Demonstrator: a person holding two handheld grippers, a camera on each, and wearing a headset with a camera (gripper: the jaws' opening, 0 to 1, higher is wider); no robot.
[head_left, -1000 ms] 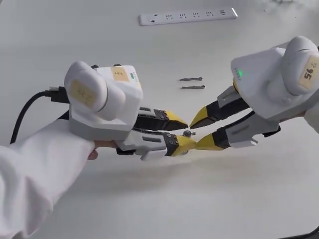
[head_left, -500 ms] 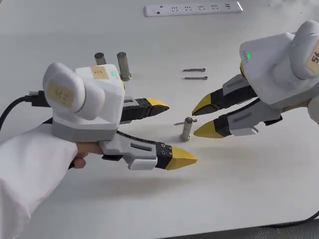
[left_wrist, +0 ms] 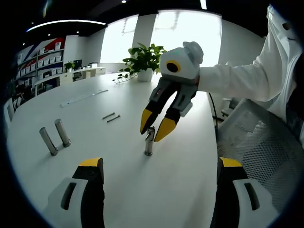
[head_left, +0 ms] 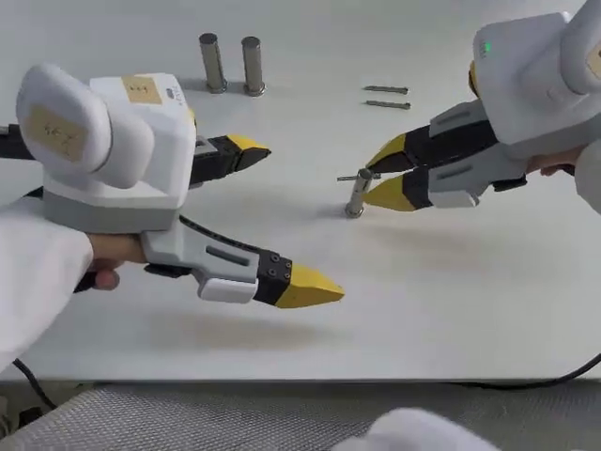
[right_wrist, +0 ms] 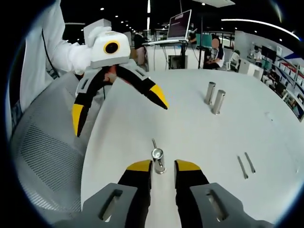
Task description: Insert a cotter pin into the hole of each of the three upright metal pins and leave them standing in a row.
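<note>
One metal pin (head_left: 356,194) stands upright mid-table with a cotter pin (head_left: 349,177) through its top, sticking out to the left. My right gripper (head_left: 381,175) is open, its yellow tips on either side of that pin's head (right_wrist: 158,160) without clamping it. My left gripper (head_left: 285,218) is wide open and holds nothing, well back to the left of the pin (left_wrist: 149,141). Two bare metal pins (head_left: 211,62) (head_left: 252,65) stand side by side at the far left. Two loose cotter pins (head_left: 386,89) (head_left: 388,104) lie flat beyond the right gripper.
The white table (head_left: 451,301) ends at its near edge, with a grey mesh chair (head_left: 188,418) below it. A black cable (head_left: 563,372) crosses the near right corner. A potted plant (left_wrist: 145,59) stands at the table's far end.
My left gripper has opened, let go of the pin and drawn back to the left. The pin with its cotter pin now stands free on the table. The right gripper stays at the pin's top.
</note>
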